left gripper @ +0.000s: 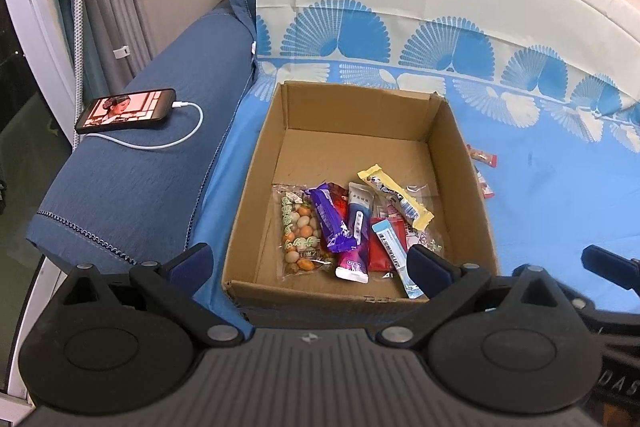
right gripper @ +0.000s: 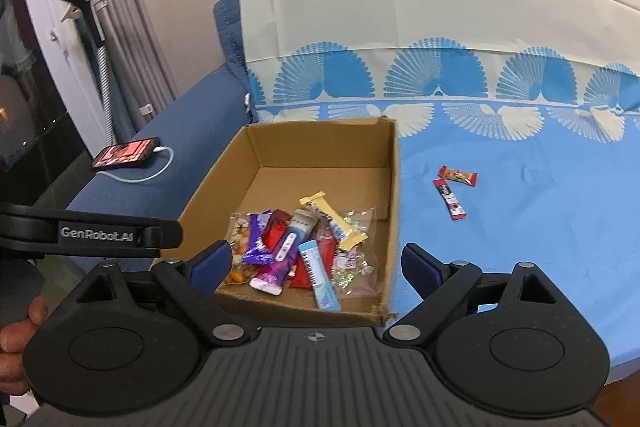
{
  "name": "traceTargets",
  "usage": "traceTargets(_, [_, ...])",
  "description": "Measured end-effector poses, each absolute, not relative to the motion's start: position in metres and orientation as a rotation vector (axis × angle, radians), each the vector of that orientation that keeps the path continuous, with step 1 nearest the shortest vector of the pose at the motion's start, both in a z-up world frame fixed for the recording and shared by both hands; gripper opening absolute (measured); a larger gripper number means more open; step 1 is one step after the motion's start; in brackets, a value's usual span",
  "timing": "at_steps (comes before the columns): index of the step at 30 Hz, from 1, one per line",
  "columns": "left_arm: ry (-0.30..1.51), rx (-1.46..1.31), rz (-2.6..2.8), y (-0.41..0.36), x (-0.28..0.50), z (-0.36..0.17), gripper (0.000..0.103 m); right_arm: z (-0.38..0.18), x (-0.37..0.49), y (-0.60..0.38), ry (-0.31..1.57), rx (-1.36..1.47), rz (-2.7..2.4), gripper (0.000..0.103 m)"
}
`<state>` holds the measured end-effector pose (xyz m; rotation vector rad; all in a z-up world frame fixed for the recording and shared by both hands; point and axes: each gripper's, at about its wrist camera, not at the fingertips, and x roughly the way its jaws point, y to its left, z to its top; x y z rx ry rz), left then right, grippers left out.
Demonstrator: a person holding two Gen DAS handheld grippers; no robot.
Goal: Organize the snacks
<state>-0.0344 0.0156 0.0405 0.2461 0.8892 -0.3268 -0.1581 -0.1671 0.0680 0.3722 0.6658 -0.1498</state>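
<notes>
Cardboard fills the near ground: the open box (right gripper: pixel 304 163) sits on the blue sheet (right gripper: pixel 520 227), and both grippers hover at its near edge. The left gripper (left gripper: pixel 310 261) is spread wide with nothing between its fingers; the right gripper (right gripper: pixel 316 265) is equally wide and empty. Inside the box, snacks lie heaped against the near wall, among them a blue stick packet (right gripper: pixel 319 275), a purple wrapper (right gripper: pixel 256 237) and a yellow bar (right gripper: pixel 334 221). Farther out on the sheet, right of the box, two red bars (right gripper: pixel 454 191) remain loose, lying close together. The likely trouble is there: thin, flat wrappers on soft bedding may slip under the fingers or bring a fold of sheet up with them, and closing on both at once could drop one short of the box.
</notes>
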Motion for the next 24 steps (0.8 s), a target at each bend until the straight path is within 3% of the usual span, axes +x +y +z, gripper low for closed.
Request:
traceTargets(16, [0.943, 0.237, -0.22, -0.021, 0.039, 0.031, 0.103, 0.01, -0.139, -0.289, 0.703, 0.353, -0.389, 0.093])
traceTargets(24, [0.982, 0.261, -0.155, -0.047, 0.083, 0.02, 0.103, -0.061, -0.055, -0.375, 0.723, 0.203, -0.394, 0.093])
